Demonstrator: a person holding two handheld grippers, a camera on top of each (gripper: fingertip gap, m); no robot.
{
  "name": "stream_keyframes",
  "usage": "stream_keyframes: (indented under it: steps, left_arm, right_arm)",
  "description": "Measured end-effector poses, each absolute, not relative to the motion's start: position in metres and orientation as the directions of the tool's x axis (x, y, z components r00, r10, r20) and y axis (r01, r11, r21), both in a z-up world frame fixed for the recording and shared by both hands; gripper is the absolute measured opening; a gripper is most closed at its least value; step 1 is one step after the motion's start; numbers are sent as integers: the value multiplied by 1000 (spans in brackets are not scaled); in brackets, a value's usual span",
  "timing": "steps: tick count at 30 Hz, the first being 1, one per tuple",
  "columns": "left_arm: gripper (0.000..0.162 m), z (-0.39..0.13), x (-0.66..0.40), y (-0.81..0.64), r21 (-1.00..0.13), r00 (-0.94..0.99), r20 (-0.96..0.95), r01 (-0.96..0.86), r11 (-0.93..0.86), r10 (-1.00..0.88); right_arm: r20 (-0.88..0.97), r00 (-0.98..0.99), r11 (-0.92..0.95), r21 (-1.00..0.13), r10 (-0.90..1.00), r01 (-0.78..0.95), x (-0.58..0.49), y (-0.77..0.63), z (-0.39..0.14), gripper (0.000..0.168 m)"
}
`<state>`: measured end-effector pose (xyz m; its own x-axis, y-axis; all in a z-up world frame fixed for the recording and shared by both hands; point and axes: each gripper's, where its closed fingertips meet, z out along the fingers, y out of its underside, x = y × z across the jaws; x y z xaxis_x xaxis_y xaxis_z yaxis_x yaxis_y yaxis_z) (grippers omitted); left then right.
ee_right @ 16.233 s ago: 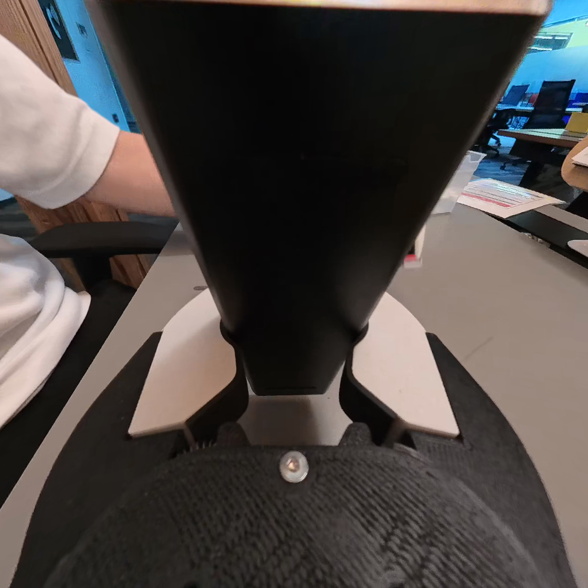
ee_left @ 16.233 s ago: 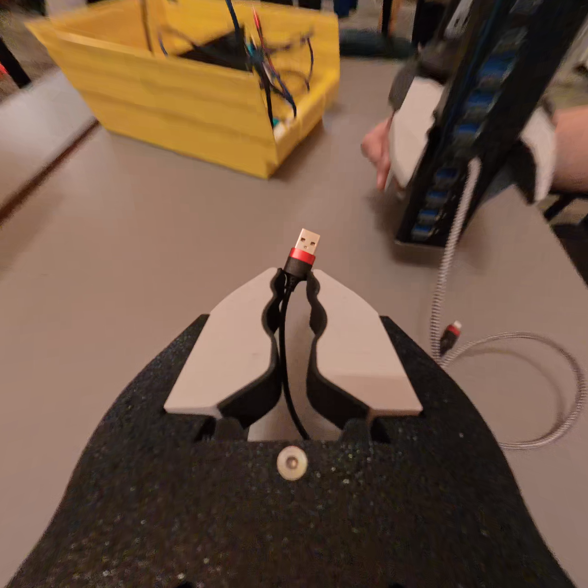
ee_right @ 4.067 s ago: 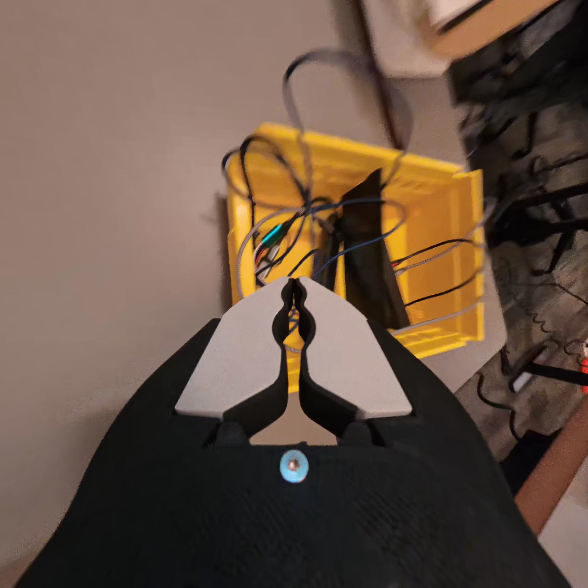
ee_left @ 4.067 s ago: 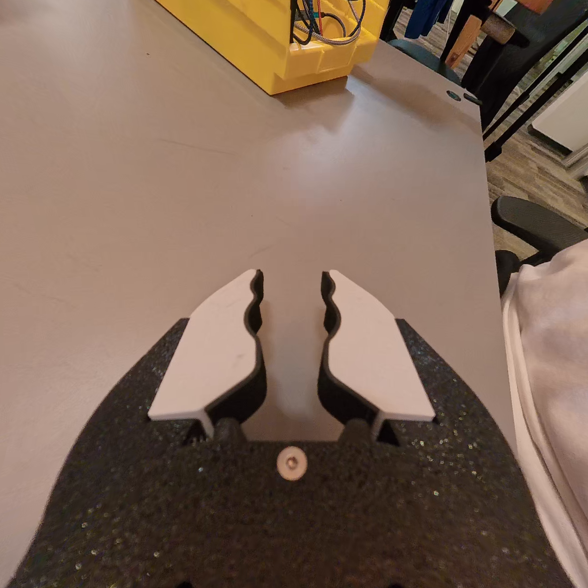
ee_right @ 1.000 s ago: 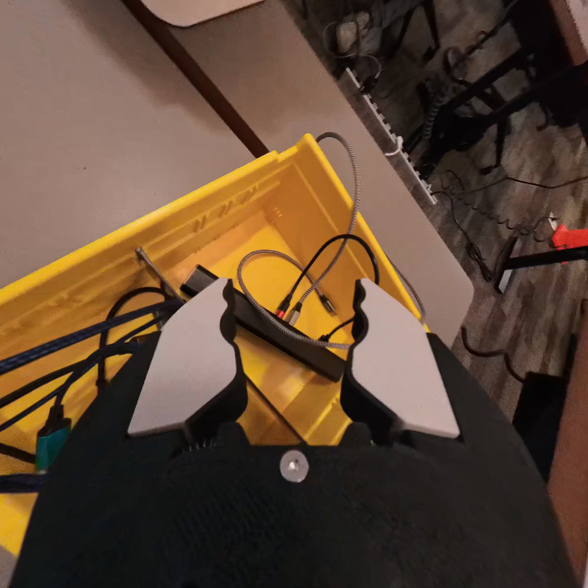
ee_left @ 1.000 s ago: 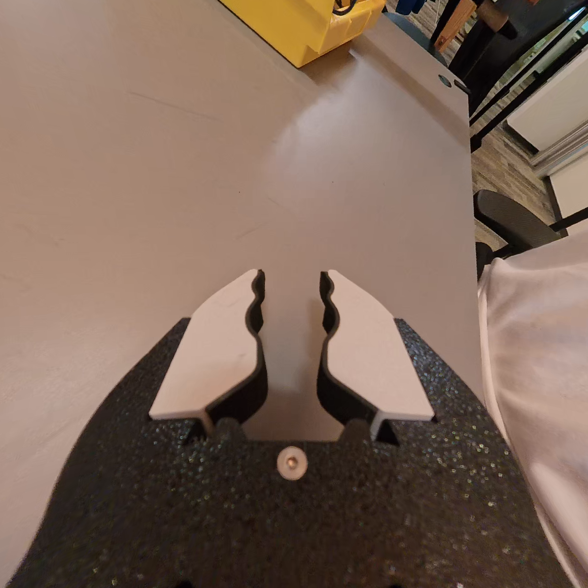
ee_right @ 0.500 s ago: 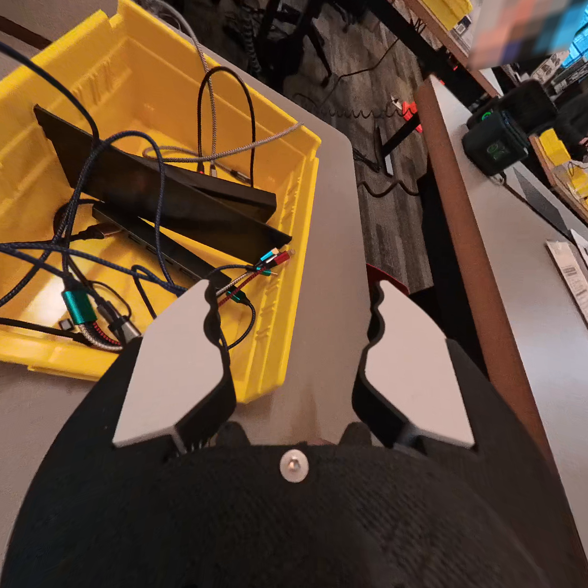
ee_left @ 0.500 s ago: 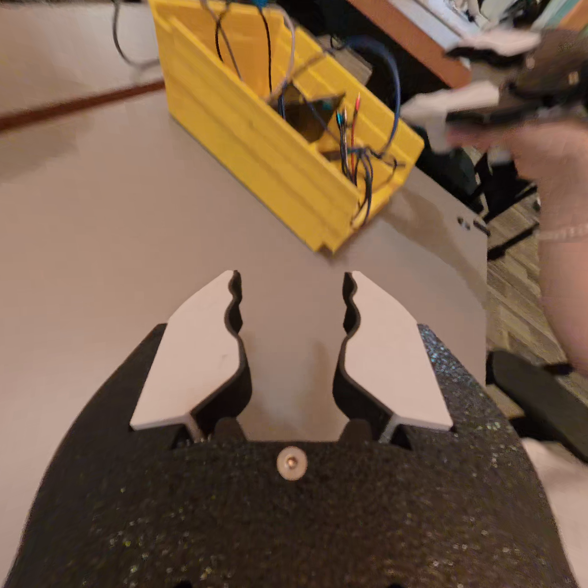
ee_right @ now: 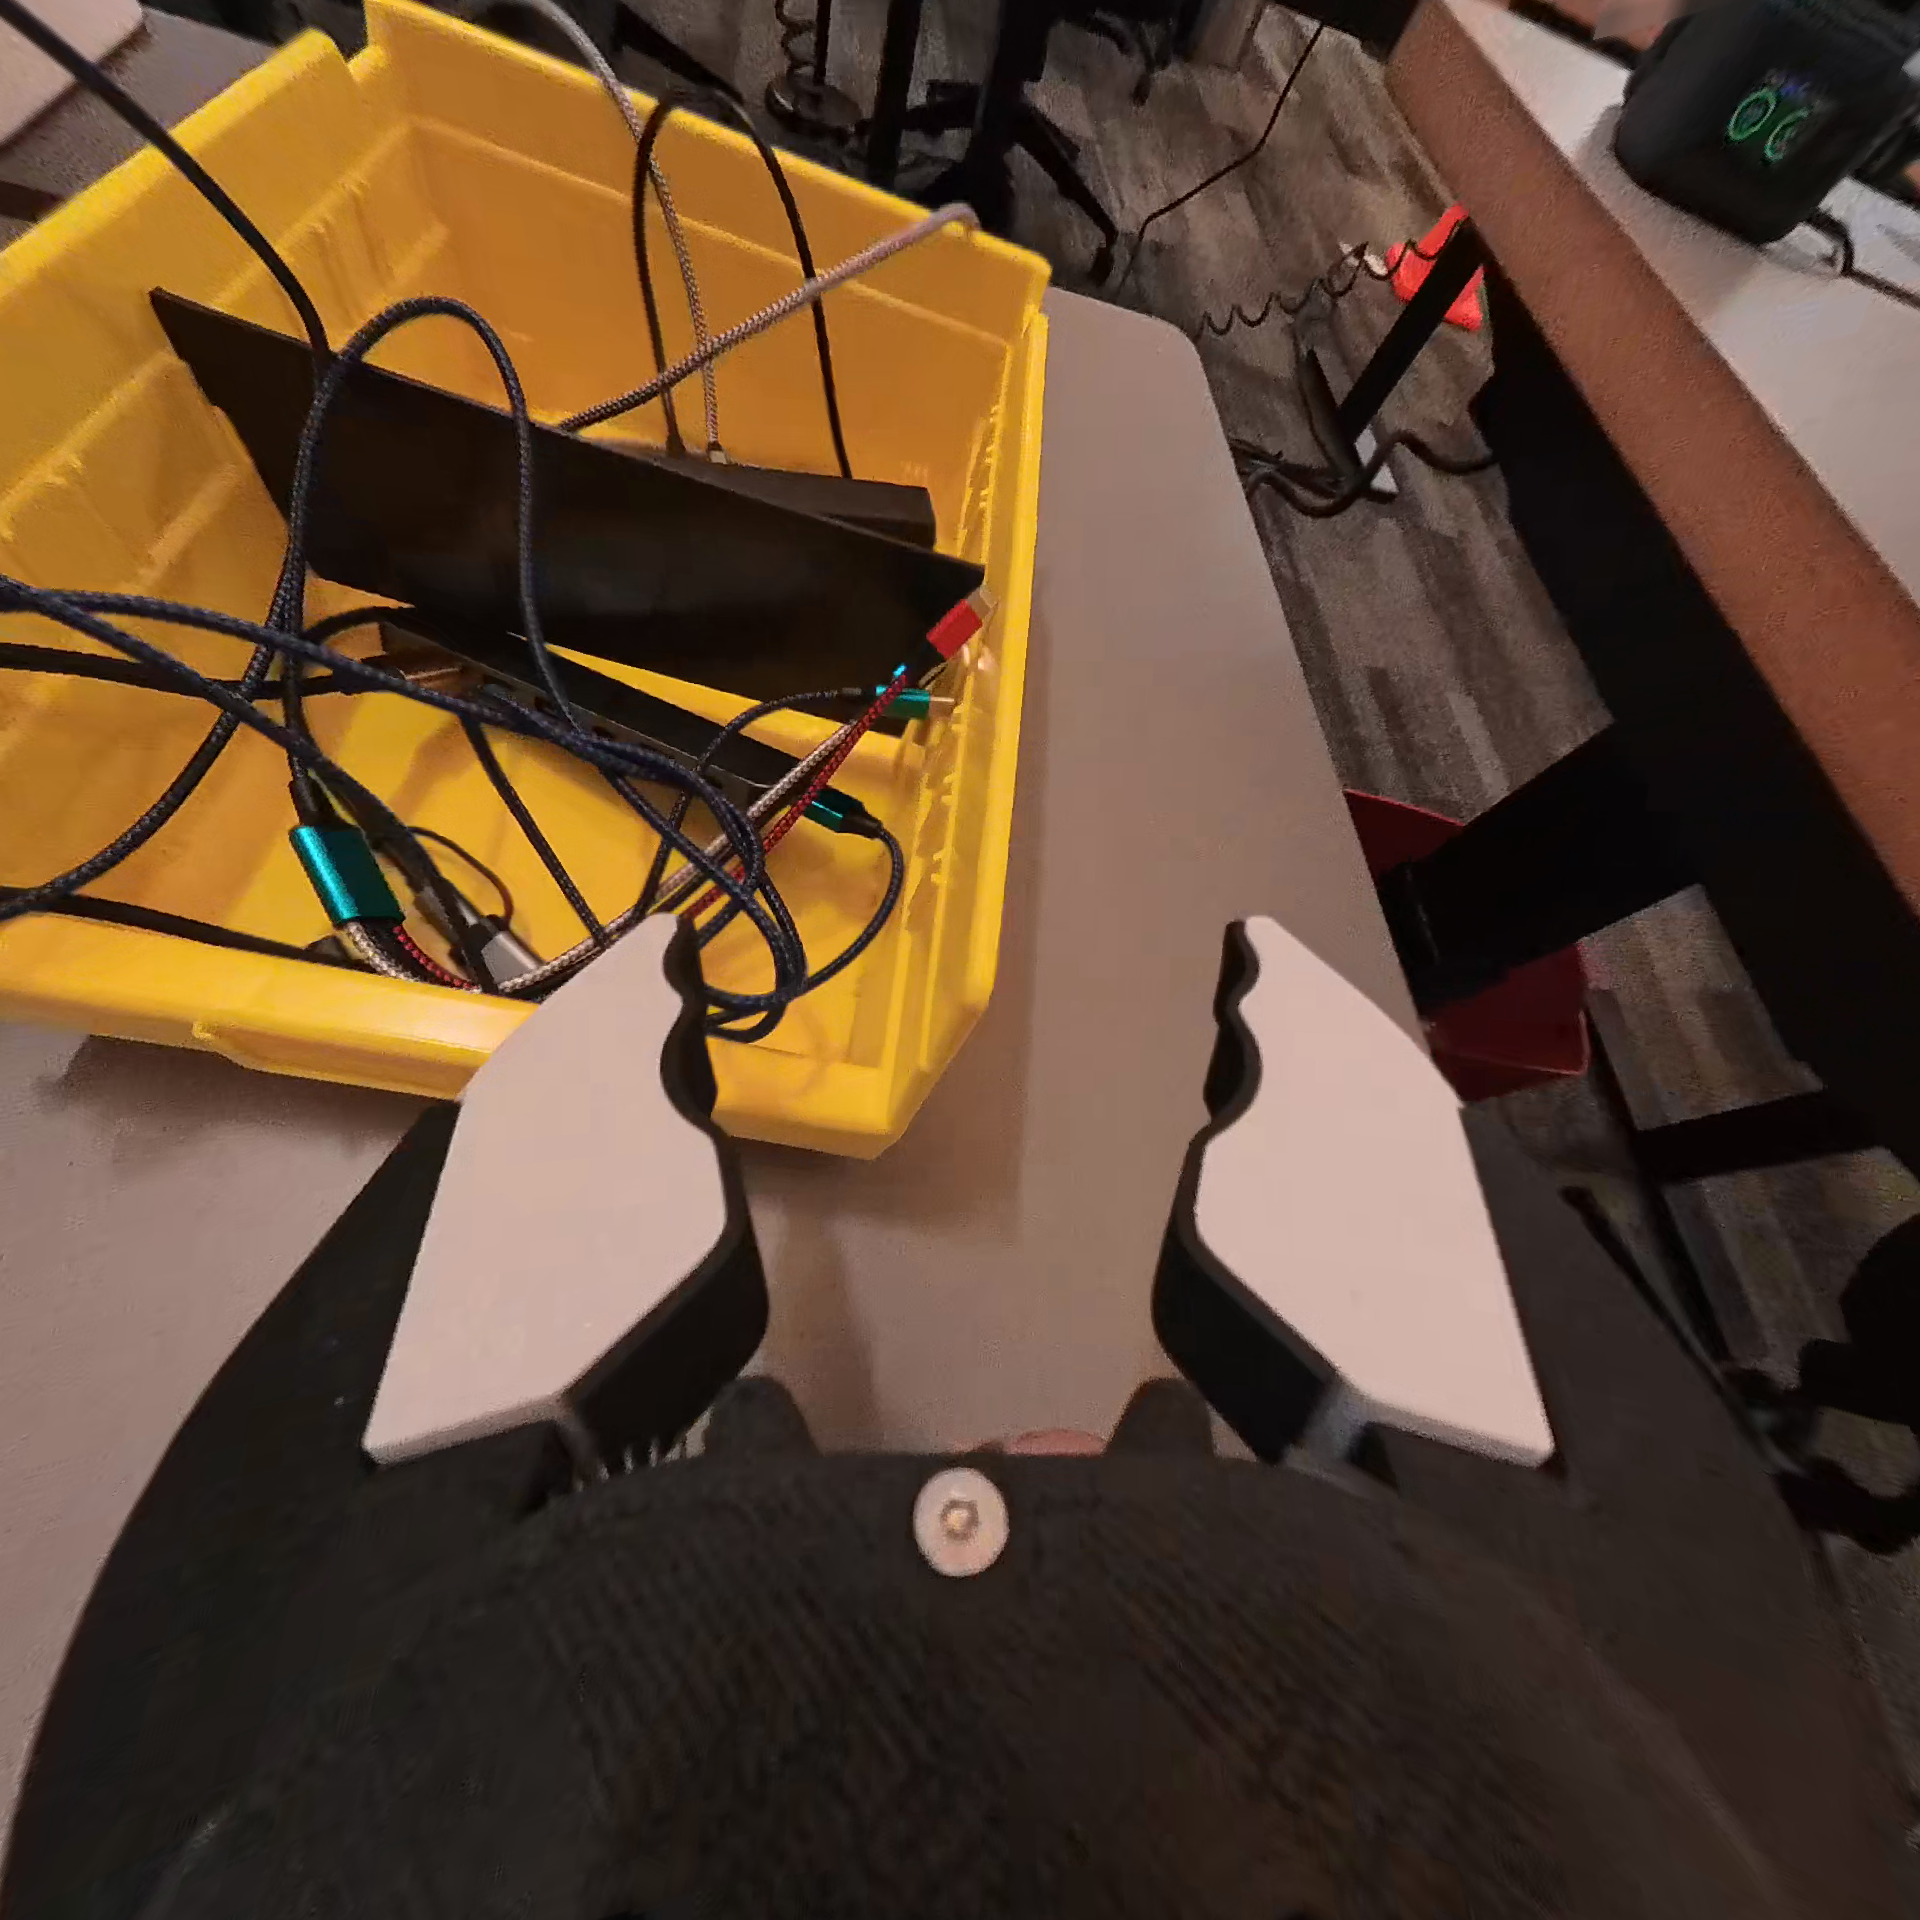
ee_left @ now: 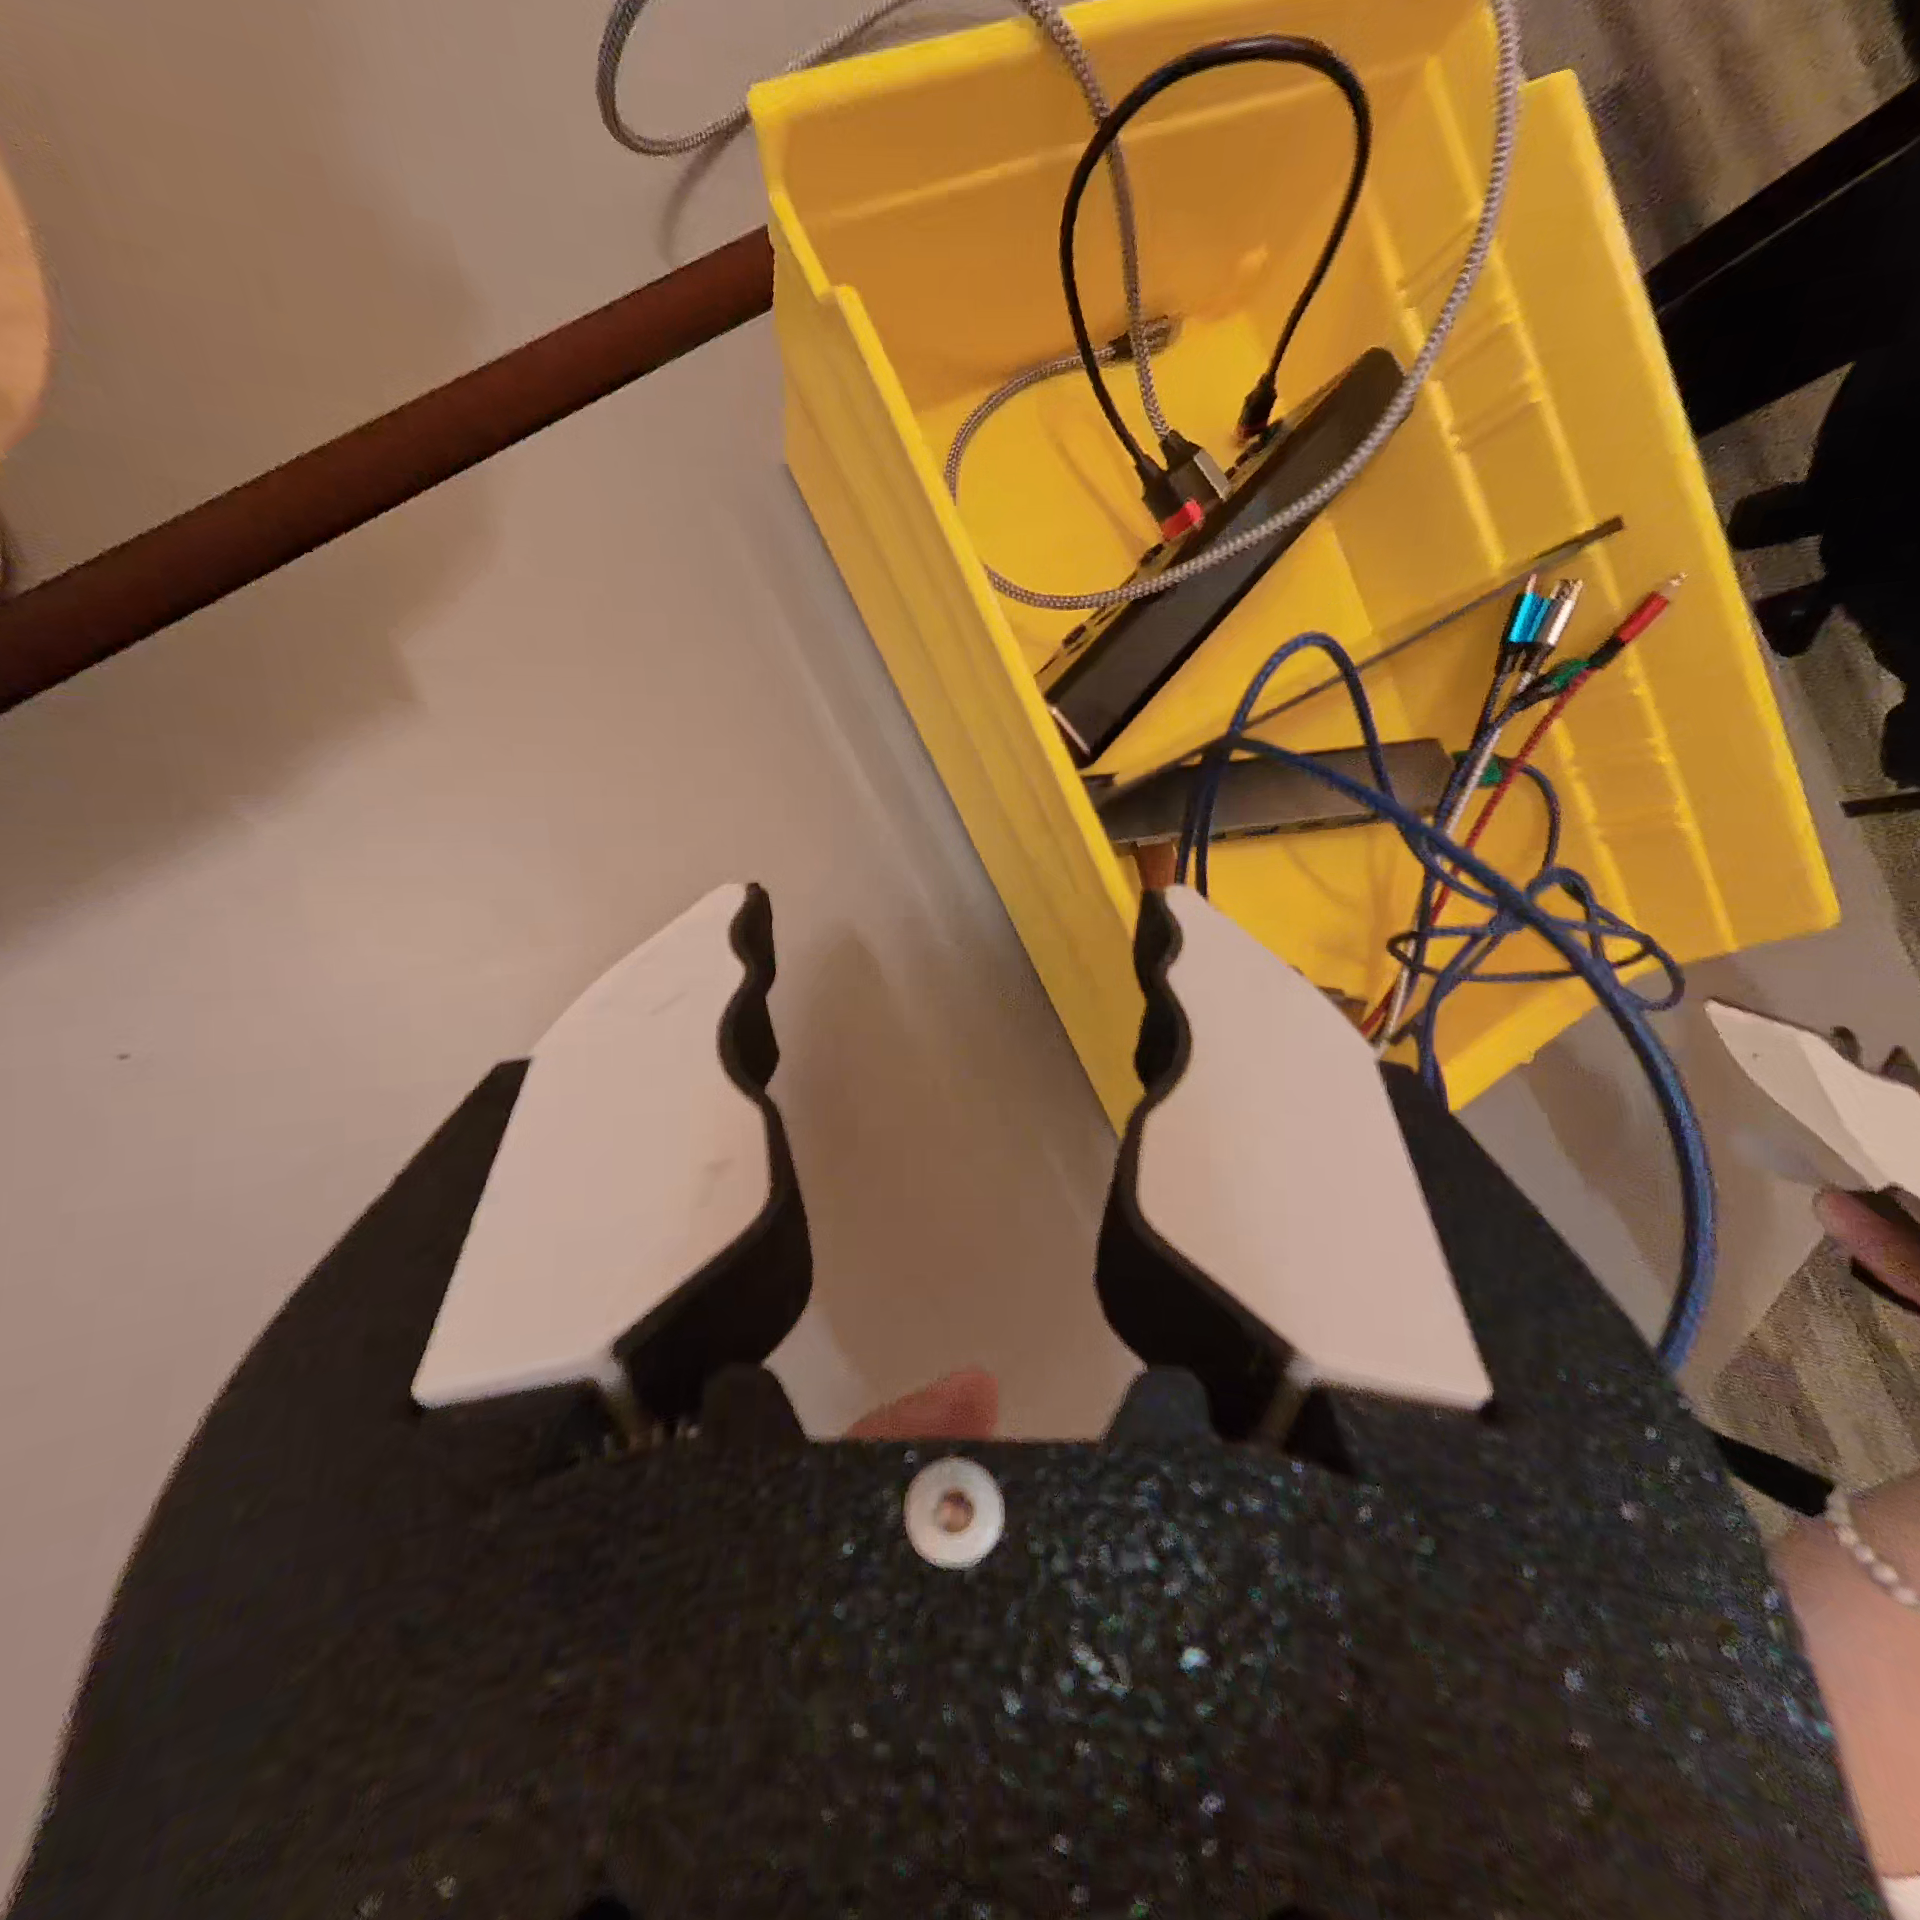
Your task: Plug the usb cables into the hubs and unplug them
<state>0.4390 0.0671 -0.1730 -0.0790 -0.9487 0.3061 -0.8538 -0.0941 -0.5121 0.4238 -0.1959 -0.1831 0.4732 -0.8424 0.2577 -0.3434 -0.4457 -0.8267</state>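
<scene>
Left wrist view: left gripper (ee_left: 951,925) jaws apart, empty, above the table (ee_left: 416,831). Yellow bin (ee_left: 1714,644) at 1 o'clock holds the hubs (ee_left: 1205,613) and usb cables (ee_left: 1496,894). Between rounds, likely; next move calls for reaching in.

Right wrist view: right gripper (ee_right: 951,956) jaws wide apart, empty. Bin at 10 o'clock; black hub (ee_right: 623,540) leans inside.
</scene>
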Motion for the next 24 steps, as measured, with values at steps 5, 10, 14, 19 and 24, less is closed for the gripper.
stream_keyframes:
  steps: [5, 10, 14, 19, 24]
  left_arm:
    - [60, -194, 458, 42, -417, -4, 382, -893, -169, -924]
    - [65, -240, 450, 21, -270, -5, 299, -960, -80, -954]
    - [24, -261, 449, 16, -262, -73, 210, -965, 16, -975]
    - [12, -265, 434, 47, -280, -152, 89, -952, 122, -984]
    - [12, -265, 359, 87, -277, -248, 97, -937, 213, -964]
  right_arm:
    - [207, 493, -402, -854, -845, -331, 427, -192, -181, 93]
    - [207, 534, -423, -847, -820, -321, 423, -187, -185, 93]
    - [203, 546, -424, -849, -813, -316, 421, -188, -185, 91]
    - [225, 561, -434, -859, -797, -272, 413, -184, -172, 90]
    - [230, 573, -411, -888, -787, -207, 400, -173, -149, 89]
